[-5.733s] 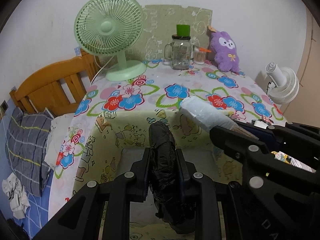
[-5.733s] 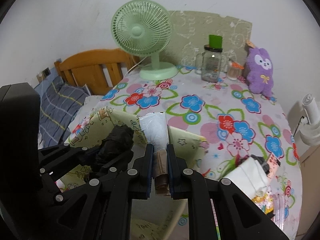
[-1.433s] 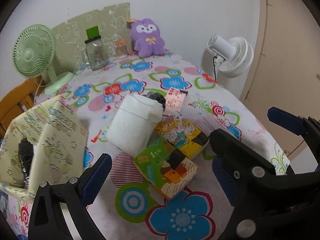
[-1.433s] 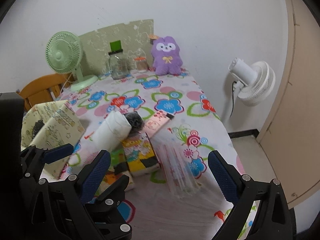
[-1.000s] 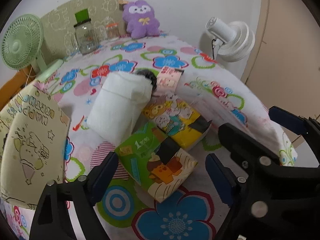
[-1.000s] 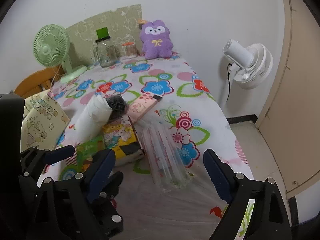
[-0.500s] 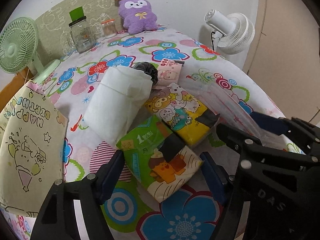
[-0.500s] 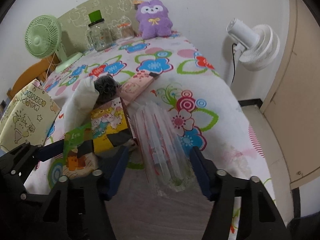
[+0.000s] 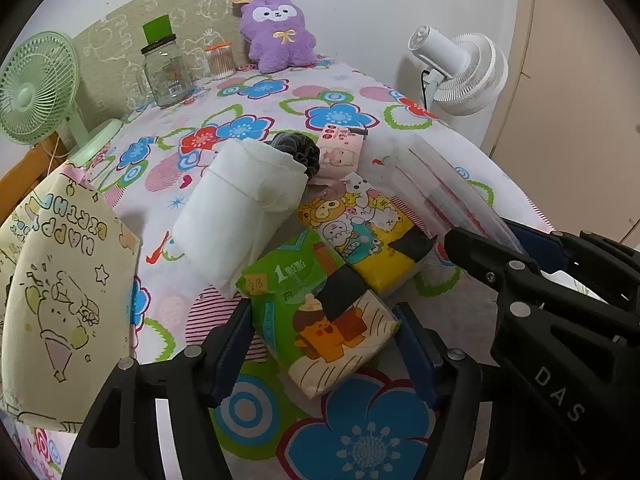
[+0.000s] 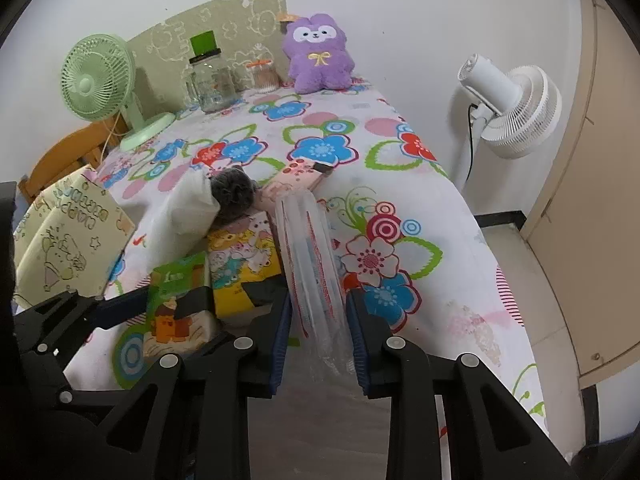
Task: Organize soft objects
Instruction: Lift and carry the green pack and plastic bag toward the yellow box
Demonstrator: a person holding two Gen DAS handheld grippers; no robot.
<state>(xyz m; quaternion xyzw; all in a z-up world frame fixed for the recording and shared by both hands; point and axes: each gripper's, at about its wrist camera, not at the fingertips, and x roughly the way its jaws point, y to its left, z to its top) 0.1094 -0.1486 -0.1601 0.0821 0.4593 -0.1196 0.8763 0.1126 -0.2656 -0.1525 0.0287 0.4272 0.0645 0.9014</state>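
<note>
My left hand-held gripper [image 9: 324, 344] has been closing, its jaws now either side of the green tissue pack [image 9: 320, 308] at the worktop's [image 10: 436, 216] near edge; I can't tell if the pads press it yet. My right hand-held gripper [image 10: 318, 336] has just been closing too and now clamps the clear plastic bag roll [image 10: 312, 256], just beside the yellow tissue pack [image 9: 360, 224]. A white cloth bundle [image 9: 240, 208] lies behind.

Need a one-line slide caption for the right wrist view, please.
Right gripper closing around a clear plastic bag roll beside tissue packs on the floral tablecloth.
</note>
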